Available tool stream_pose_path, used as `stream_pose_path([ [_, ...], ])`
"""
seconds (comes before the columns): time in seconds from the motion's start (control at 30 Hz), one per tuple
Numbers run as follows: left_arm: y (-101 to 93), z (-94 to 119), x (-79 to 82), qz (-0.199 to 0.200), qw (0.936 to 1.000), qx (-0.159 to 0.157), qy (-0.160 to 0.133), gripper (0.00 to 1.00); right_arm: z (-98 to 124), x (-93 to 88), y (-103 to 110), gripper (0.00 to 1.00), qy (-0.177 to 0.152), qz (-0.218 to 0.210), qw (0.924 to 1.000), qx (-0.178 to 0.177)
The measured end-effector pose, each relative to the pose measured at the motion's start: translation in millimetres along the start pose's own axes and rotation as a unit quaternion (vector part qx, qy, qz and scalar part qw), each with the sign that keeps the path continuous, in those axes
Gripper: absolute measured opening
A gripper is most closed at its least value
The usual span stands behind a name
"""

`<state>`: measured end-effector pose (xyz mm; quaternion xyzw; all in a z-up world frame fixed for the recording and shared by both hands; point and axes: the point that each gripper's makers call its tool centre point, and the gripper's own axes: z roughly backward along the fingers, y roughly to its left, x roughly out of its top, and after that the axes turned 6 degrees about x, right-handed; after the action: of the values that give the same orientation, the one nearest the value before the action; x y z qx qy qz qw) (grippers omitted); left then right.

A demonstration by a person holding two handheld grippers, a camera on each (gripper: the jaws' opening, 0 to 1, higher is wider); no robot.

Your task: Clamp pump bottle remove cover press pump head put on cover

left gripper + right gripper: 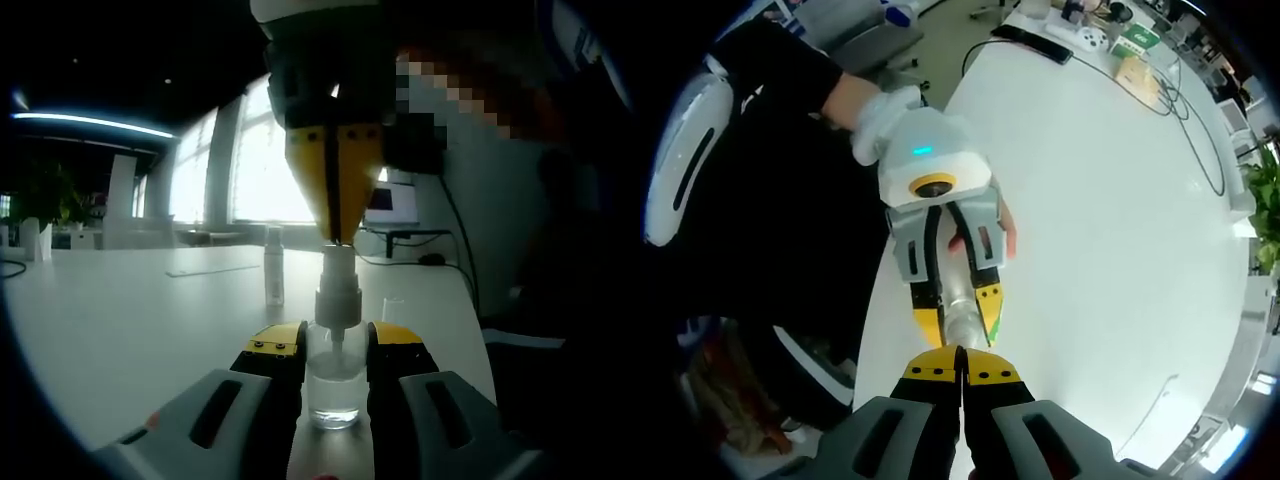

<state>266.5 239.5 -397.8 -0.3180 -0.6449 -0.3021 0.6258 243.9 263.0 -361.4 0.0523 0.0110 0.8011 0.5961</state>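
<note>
A clear pump bottle (335,395) stands upright on the white table (120,320), and my left gripper (335,345) is shut on its body, one yellow tip on each side. From above, my right gripper (337,235) comes down shut, with its tips touching the top of the white pump head (338,268). A slim clear cover (273,265) stands upright on the table behind and to the left. In the right gripper view, my right gripper (962,362) is shut right over the bottle (960,318), which the left gripper (958,305) clamps near the table edge.
A gloved hand (885,115) holds the left gripper, with the person's dark clothes to the left. A screen (395,205) and cables (450,260) lie behind the bottle. A phone (1030,42), a green box (1137,40) and cables sit at the table's far end (1110,220).
</note>
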Motion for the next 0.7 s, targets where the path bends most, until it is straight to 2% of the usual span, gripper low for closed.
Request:
stream_pose_path([
  [0.7, -0.7, -0.2, 0.0, 0.0, 1.0, 0.0, 0.0, 0.15, -0.1, -0.4, 0.0, 0.0, 0.005, -0.004, 1.0, -0.004],
])
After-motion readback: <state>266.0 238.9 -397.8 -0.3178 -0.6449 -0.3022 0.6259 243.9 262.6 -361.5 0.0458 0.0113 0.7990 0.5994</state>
